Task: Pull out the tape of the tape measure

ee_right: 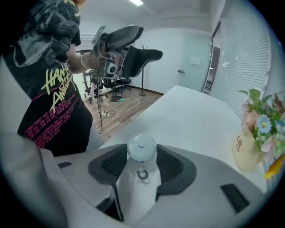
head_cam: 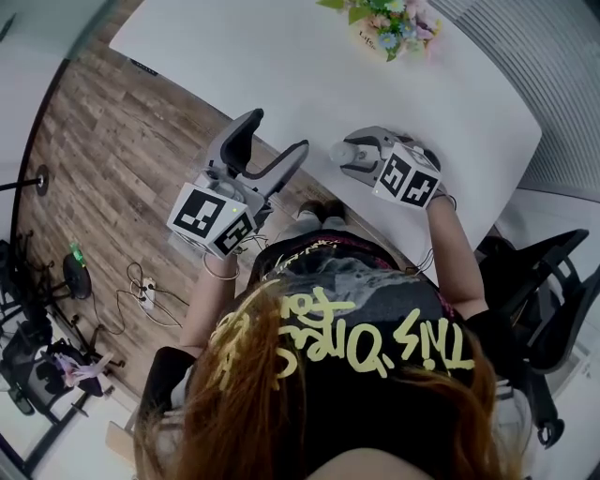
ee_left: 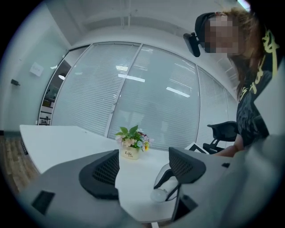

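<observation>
Clamping the round white tape measure (ee_right: 141, 146) between narrowed jaws, the right gripper (ee_right: 142, 161) pins it on the worktop (head_cam: 309, 66) near the front edge. A small pull ring (ee_right: 142, 174) shows at six o'clock of the case, tucked back between the jaws. The left gripper (head_cam: 272, 150) hangs wide and empty off the worktop edge, the tape measure at its three o'clock in the head view. I'd guess the pull runs toward nine o'clock, over open floor (head_cam: 112, 169); the flower pot (head_cam: 386, 26) stands well apart.

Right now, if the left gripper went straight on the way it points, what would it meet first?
Probably the flower pot, across bare table; depth is unclear. The right gripper with the tape measure sits lower, to the right.
</observation>
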The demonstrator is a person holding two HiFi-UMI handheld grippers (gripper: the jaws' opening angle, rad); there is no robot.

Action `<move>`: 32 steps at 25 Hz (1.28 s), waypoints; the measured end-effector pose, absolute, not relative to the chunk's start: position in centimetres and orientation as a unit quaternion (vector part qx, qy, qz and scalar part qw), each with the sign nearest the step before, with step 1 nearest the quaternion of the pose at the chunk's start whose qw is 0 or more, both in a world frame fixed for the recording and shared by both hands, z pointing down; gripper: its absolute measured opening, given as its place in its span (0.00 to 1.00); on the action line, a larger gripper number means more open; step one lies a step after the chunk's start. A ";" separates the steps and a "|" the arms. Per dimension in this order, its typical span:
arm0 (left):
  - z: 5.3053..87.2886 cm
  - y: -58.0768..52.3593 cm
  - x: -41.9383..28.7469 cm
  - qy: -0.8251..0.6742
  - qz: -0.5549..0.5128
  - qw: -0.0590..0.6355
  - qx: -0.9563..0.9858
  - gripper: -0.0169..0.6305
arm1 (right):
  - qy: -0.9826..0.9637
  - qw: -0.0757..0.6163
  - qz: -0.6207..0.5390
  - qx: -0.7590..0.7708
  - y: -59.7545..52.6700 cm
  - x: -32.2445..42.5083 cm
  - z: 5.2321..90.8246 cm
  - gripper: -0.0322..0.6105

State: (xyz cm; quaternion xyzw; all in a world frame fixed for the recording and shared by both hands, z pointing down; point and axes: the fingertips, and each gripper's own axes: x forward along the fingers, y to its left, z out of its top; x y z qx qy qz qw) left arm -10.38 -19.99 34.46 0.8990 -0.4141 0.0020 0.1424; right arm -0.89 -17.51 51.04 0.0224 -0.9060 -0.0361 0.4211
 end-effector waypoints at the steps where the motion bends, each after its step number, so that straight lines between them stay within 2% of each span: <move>1: 34.8 -20.0 -10.2 -0.411 -0.002 0.155 0.898 0.56 | -0.908 0.416 -0.040 0.025 -17.5 -1.0 50.5 0.38; 15: 39.7 -19.2 -6.7 -0.330 -0.060 0.388 0.859 0.49 | -0.938 0.329 -0.094 0.060 -17.1 -2.1 42.6 0.38; 22: 39.9 -19.0 -4.8 -0.293 -0.065 0.423 0.855 0.47 | -0.936 0.326 -0.114 0.064 -17.1 -2.4 41.2 0.38; 32: 40.5 -18.8 -3.7 -0.276 -0.061 0.428 0.859 0.39 | -0.930 0.334 -0.135 0.069 -17.0 -2.0 40.5 0.38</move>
